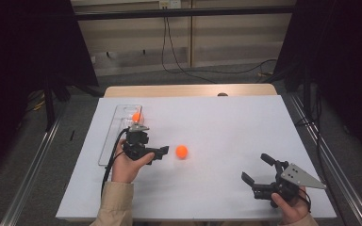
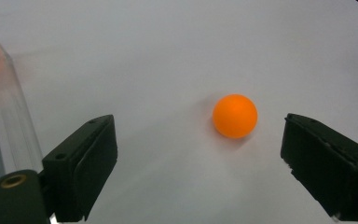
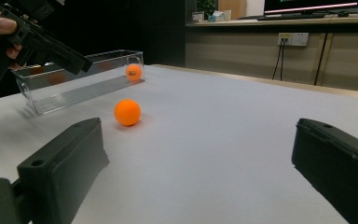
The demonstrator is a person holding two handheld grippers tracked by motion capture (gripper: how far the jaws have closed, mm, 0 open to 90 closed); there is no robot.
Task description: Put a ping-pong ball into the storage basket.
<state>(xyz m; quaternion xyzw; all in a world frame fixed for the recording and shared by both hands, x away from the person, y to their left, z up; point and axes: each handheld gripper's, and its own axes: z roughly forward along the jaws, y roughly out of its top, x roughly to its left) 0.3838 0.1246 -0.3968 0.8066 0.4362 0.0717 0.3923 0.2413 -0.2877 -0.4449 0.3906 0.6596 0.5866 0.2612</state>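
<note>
- An orange ball (image 1: 181,151) sits loose on the white table (image 1: 226,122), left of centre and just right of the left gripper (image 1: 162,151), which points at it from the left.
- Seen along the left gripper's own jaws, the ball (image 2: 235,115) lies ahead, between the lines of the two pads but beyond their tips; the jaws stand wide with nothing in them.
- A clear tray (image 1: 118,123) lies along the table's left side, with a second orange ball (image 1: 136,117) resting at its far end.
- The right gripper (image 1: 259,170) hovers at the near right, well apart from the loose ball, jaws spread wide and empty.
- The ball looks light, smooth and hollow, so it will likely roll at a nudge; a centred pinch across its widest part, with gentle pressure, seems safest.
</note>
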